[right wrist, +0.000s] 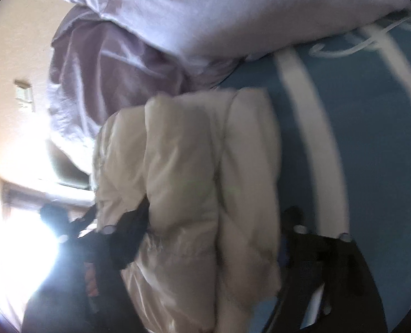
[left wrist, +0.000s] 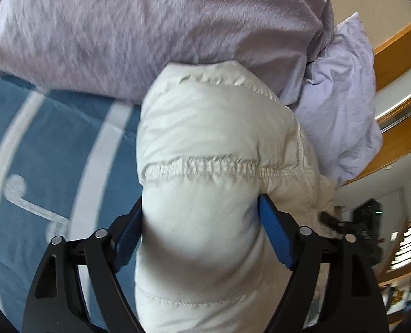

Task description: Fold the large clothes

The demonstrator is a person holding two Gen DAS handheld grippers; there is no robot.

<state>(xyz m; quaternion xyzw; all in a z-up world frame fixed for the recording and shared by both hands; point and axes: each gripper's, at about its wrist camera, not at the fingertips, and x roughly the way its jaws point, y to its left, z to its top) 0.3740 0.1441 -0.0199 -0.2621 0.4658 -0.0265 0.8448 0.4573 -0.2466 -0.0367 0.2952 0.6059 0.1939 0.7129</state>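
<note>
Over the blue striped bedspread (left wrist: 39, 127), just in front of the lilac duvet (left wrist: 150, 27), I have the cream puffer jacket (left wrist: 205, 138) held up in both tools. Taking the left side first: my left tongs (left wrist: 202, 230) are clamped on a thick padded bundle of the jacket, blue pads (left wrist: 275, 233) pressing in on both sides, with the quilting seam running across just beyond the tips. Beyond the duvet's right edge sits a pale pillow (left wrist: 341, 105), and past that a wooden rail (left wrist: 394, 44).

Moving to the right view, the picture is smeared, so I read it loosely. My right tongs (right wrist: 213, 227) straddle the jacket (right wrist: 194, 180); both dark arms show either side of the cloth, and I judge them clamped on it, though the pad contact itself is blurred. The duvet (right wrist: 233, 8) lies above the jacket, the bedspread (right wrist: 358, 138) to its right.

The bundle's long axis runs away from both cameras toward the duvet, its far end nearly touching the duvet in the left view.

What worries me: the shell looks slick and the filling springy, so a bite this bulky could squeeze out of the pads. The far end could also catch on the duvet and drag it, or the folded layers could slide apart if my two hands move unevenly.
</note>
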